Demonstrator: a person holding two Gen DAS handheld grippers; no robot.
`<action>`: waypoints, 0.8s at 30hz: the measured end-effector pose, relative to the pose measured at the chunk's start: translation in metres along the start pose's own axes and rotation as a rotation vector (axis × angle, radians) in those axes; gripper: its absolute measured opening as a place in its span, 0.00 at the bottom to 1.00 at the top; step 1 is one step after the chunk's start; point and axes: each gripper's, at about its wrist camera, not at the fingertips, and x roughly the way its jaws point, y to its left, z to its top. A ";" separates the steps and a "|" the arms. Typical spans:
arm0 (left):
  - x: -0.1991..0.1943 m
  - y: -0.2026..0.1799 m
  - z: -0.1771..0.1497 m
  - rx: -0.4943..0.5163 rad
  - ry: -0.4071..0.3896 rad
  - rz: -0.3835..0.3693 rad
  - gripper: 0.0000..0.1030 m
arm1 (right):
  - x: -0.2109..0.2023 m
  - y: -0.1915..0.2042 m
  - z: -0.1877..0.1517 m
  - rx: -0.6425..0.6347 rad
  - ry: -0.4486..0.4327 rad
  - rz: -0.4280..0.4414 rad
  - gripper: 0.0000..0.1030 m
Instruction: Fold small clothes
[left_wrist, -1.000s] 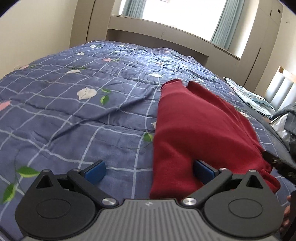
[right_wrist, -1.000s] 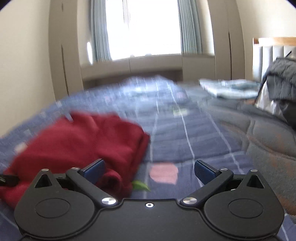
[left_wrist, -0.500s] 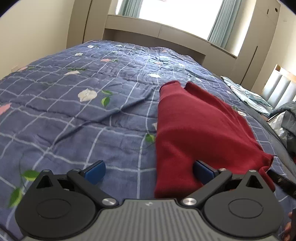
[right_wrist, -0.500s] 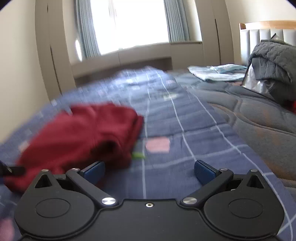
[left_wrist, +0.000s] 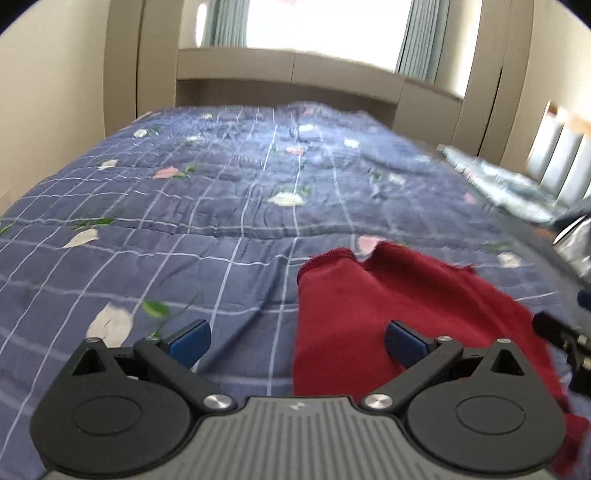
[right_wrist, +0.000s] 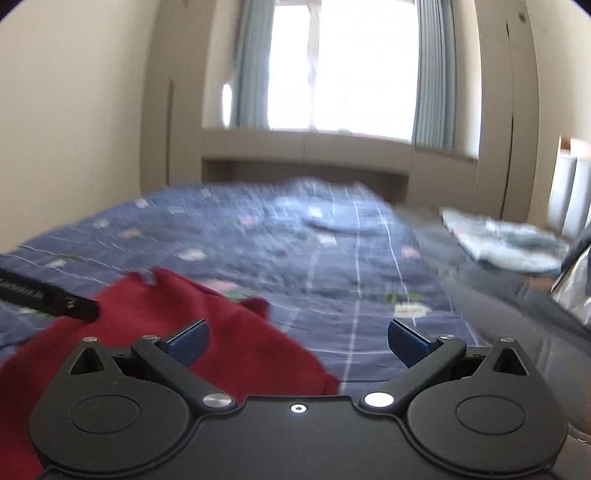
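Hovering with both grippers, left (left_wrist: 297, 341) and right (right_wrist: 297, 341), jaws spread apart and gripping nothing; red garment (left_wrist: 388, 317) lying partly folded on the quilt (left_wrist: 184, 229), folding seemingly unfinished.

Daylight from blown-out window (right_wrist: 343, 62) at top centre. Fisheye bends walls, black vignette in corners. Motion blur on bed (right_wrist: 295, 236), worst at right edge; near tongs sharp.

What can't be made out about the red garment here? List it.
- Red garment, left wrist view: near edge hidden behind the left gripper.
- Right wrist view: left part cut off by the frame, near part behind the right gripper.
- Light folded cloth: blurred.
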 end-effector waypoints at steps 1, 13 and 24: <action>0.009 -0.001 0.002 0.007 0.015 0.006 1.00 | 0.008 -0.006 -0.004 0.013 0.025 -0.005 0.99; 0.023 0.009 -0.005 -0.046 0.052 -0.022 0.99 | -0.003 -0.040 -0.028 0.290 0.011 0.097 0.99; -0.046 -0.005 -0.028 0.061 0.026 -0.011 1.00 | -0.096 0.011 -0.081 0.208 0.128 0.180 1.00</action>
